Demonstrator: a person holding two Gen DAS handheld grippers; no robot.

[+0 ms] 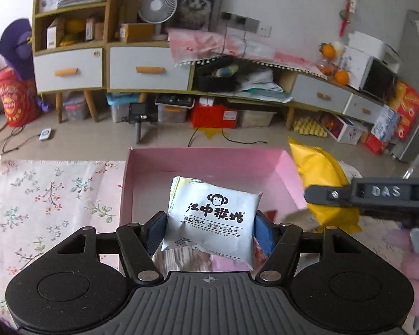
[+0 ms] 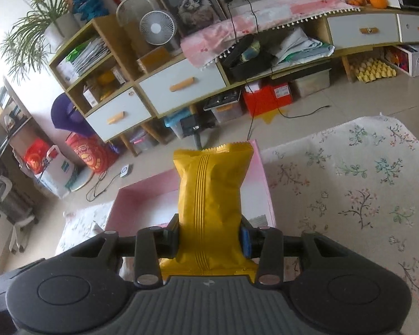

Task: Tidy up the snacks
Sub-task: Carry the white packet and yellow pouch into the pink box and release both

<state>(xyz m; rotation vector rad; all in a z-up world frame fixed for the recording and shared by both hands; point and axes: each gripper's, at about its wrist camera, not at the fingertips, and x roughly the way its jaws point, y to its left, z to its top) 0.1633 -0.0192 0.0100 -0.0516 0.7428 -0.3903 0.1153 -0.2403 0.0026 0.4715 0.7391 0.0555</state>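
Left wrist: left gripper (image 1: 209,230) clamps "江中猴姑" biscuit packet (image 1: 212,220).

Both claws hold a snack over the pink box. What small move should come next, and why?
Probably lower the left claw and release the white biscuit packet into the pink box. The packet already hangs over the box's bare floor, while the right claw grips the yellow bag nearer the box's edge.

Left tongs (image 1: 209,230) gripping white biscuit packet (image 1: 212,217), pink box (image 1: 204,164) beyond
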